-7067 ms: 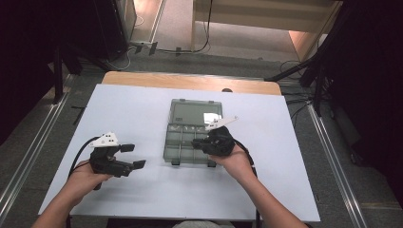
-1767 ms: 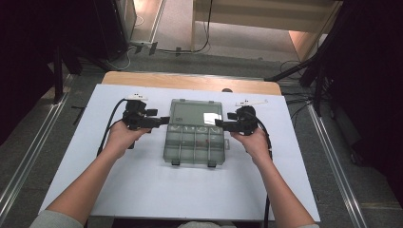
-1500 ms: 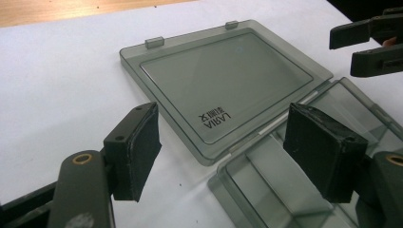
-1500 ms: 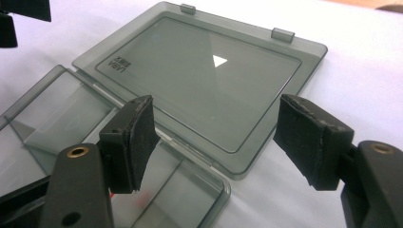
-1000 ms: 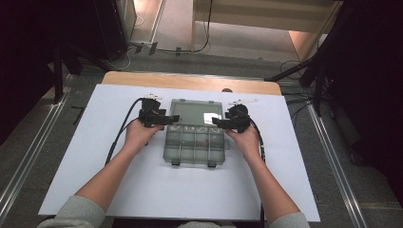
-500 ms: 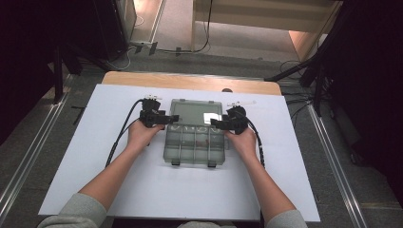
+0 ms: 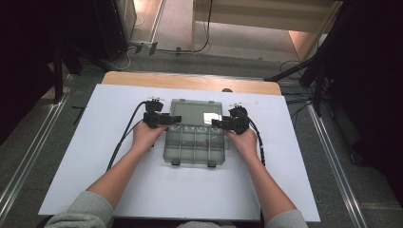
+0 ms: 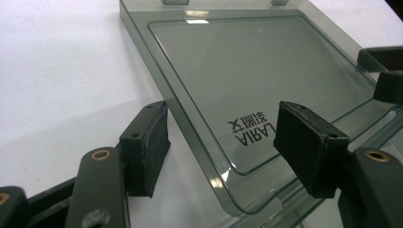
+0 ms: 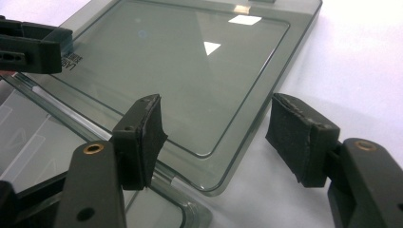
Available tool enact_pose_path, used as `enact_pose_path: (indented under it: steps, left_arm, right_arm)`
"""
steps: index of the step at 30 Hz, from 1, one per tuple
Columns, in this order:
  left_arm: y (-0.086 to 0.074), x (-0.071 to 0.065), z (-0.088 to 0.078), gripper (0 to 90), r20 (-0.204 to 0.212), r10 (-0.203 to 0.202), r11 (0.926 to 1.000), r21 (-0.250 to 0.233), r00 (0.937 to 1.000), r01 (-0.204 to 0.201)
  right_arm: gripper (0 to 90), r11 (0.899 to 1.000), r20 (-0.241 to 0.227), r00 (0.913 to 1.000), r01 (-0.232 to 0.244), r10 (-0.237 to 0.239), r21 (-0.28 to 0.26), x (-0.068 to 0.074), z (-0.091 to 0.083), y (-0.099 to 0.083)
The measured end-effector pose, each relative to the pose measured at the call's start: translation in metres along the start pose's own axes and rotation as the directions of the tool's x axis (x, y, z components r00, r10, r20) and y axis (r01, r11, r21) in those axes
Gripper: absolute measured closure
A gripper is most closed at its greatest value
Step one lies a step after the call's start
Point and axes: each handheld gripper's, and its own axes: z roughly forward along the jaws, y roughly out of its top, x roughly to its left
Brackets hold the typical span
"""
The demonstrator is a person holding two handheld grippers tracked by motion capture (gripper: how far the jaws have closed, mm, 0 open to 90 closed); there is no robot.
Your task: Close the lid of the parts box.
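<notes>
A smoky clear plastic organizer box [image 7: 195, 145] lies open on the white table cover, its lid [image 7: 196, 111] flat on the far side. My left gripper [image 7: 167, 118] reaches in from the left at the lid's near left corner. My right gripper [image 7: 219, 124] comes from the right at the near right corner. In the left gripper view the lid corner [image 8: 228, 180] sits between the pads of the left gripper [image 8: 223, 147] without touching them. The right gripper [image 9: 221, 142] likewise straddles its lid corner [image 9: 214, 175]. Both pairs of jaws have just been closing and stand open.
The white cover [image 7: 95, 166] spreads wide around the box. A bare wooden strip [image 7: 190, 81] marks the table's far edge. Black cables [image 7: 126, 137] trail from both grippers toward the person. Metal rails [image 7: 28, 161] run along the floor at each side.
Both hands went from the near part of the table up to the sides of the box's lid. Over the last second they have barely shifted.
</notes>
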Motion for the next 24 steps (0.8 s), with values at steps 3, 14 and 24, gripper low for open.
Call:
enact_pose_path:
  steps: [3,14,24]
  left_arm:
    - [0.000,-0.001,0.000,35.5,-0.005,0.000,1.0000,0.000,1.0000,0.000]
    - [0.001,0.001,0.000,35.6,0.009,-0.026,0.9997,0.004,0.9996,0.026]
    - [0.001,0.001,0.001,35.5,0.004,-0.027,0.9996,0.002,0.9996,0.027]
  right_arm:
    - [37.3,1.000,-0.021,0.9994,-0.028,0.028,0.010,-0.002,0.001,-0.001]
    - [39.7,0.998,-0.036,0.9977,-0.057,0.058,0.018,-0.006,0.002,-0.001]
    - [42.7,0.992,-0.100,0.9876,-0.118,0.121,0.041,-0.013,0.000,-0.002]
